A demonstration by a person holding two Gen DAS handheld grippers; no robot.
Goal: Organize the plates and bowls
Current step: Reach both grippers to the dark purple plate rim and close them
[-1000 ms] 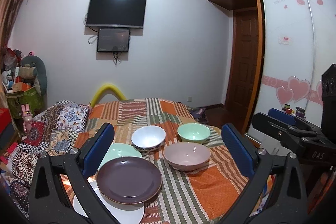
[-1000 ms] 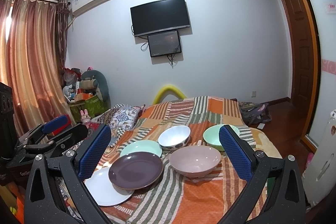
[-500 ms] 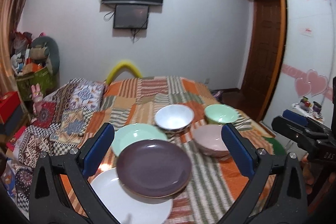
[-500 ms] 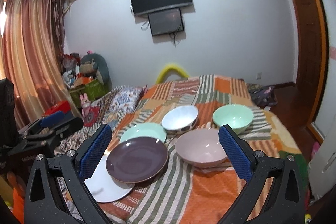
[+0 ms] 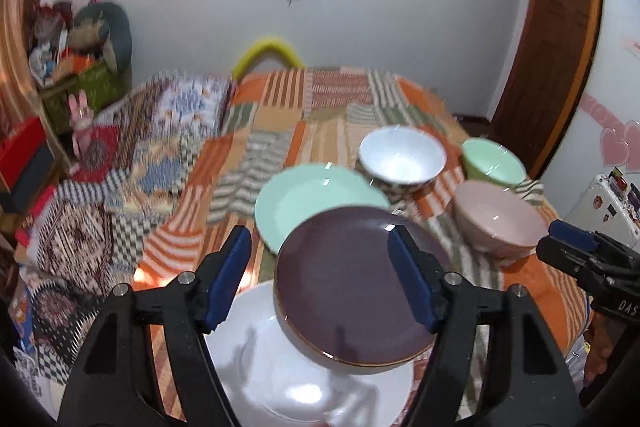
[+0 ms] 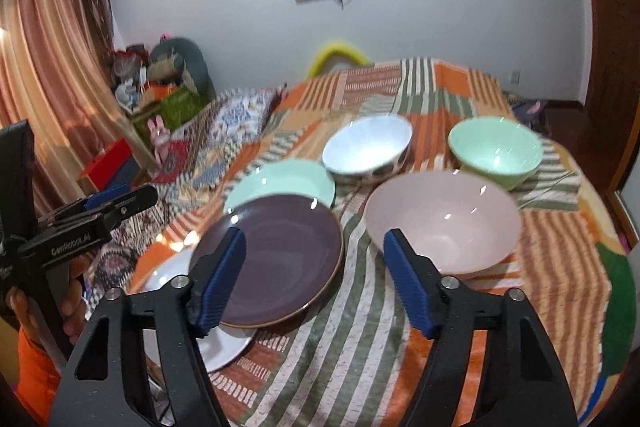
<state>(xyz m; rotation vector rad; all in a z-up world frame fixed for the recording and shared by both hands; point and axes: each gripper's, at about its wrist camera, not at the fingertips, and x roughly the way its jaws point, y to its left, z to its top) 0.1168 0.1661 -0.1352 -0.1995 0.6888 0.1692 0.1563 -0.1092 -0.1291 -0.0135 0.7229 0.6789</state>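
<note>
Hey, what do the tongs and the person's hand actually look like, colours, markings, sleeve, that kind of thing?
Both tongs, left tongs and right tongs, have matte black, speckled frames shaped like splayed legs, with silver screw heads at the joints. Their fingers carry ribbed blue pads. White lettering marks the sides, too blurred to read fully. The person's hand is bare, above an orange sleeve.

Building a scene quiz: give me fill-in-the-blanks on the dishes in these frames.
1. The purple plate overlaps the ____ plate nearest the cameras.
2. There are ____ bowls on the patchwork cloth.
3. Right gripper jaws are ____.
4. The bowl nearest the right gripper is ____.

Missing words: white; three; open; pink
</note>
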